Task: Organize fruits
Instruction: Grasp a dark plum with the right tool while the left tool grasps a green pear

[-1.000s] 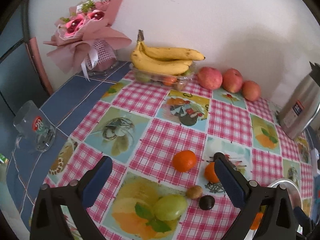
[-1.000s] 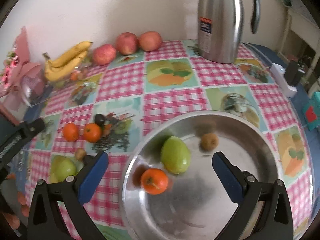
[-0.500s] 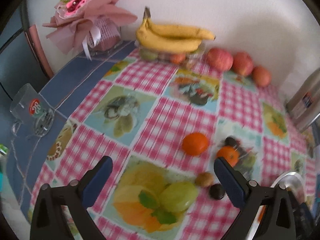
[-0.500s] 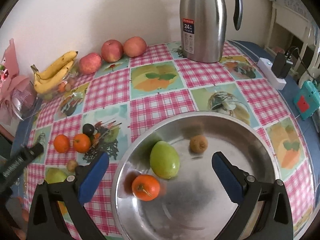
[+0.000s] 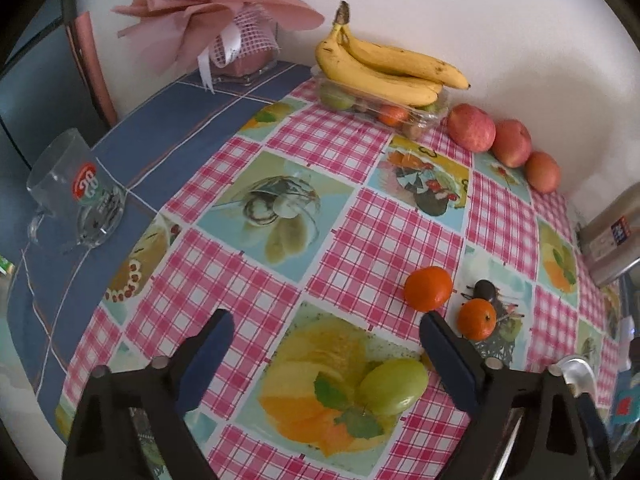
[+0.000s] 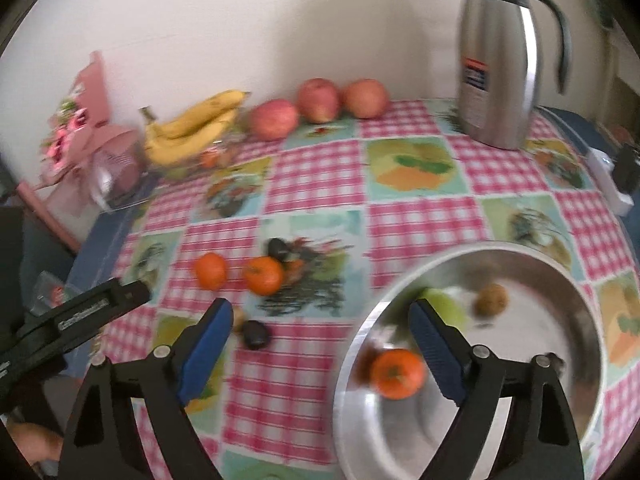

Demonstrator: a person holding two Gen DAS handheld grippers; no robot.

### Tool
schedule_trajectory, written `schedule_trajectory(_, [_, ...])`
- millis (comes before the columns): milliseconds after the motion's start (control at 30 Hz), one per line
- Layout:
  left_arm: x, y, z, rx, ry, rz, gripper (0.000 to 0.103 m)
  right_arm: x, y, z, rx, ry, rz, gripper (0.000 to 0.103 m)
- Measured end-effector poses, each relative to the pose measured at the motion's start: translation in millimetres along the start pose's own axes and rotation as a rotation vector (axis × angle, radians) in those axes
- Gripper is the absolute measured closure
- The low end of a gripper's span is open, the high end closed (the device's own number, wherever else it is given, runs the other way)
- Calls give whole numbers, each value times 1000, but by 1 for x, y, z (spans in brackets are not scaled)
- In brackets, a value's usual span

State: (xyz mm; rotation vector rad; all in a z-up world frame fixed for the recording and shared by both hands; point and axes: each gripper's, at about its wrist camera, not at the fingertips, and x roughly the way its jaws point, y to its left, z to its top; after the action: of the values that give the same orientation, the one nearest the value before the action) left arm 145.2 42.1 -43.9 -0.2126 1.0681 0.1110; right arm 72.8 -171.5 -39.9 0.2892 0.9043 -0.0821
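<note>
My left gripper [image 5: 325,345] hangs over the checked cloth with its jaws closing. A green fruit [image 5: 392,386] lies between the fingers near the right one, and no pad touches it. Two oranges [image 5: 427,289] [image 5: 477,319] and a dark fruit [image 5: 484,289] lie just beyond. My right gripper [image 6: 320,332] is also closing, with nothing held. It straddles the left rim of the steel bowl [image 6: 520,364], and a dark fruit [image 6: 256,334] sits by its left finger. The bowl holds an orange [image 6: 396,374], a green fruit [image 6: 450,306] and a small brown fruit [image 6: 491,300].
Bananas [image 5: 384,72] on a clear fruit box and three apples [image 5: 470,128] line the wall. A steel thermos [image 6: 500,60] stands at the back right, with a power strip [image 6: 608,180] beyond it. A glass mug [image 5: 76,196] and a pink bouquet [image 5: 212,12] are on the left.
Both pairs of jaws have narrowed. The left gripper has moved in over the green fruit. The right gripper has swung left from over the bowl towards the loose fruit, and its view is blurred.
</note>
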Motion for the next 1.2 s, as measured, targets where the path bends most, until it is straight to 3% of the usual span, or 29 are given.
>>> schedule_trajectory(200, [1, 15, 3, -61, 18, -80, 15, 14, 28, -5, -57, 60, 113, 30])
schedule_trajectory(367, [18, 16, -3, -108, 102, -180, 24, 35, 40, -10, -80, 131, 155, 45])
schedule_trajectory(567, [39, 8, -12, -109, 168, -171, 30, 59, 44, -21, -118, 201, 118, 58])
schedule_trajectory(867, [53, 8, -17, -125, 189, -124, 30, 79, 45, -27, -153, 247, 65, 58])
schedule_trajectory(1200, [50, 13, -16, -139, 172, -90, 30, 85, 56, -27, -248, 219, 10, 62])
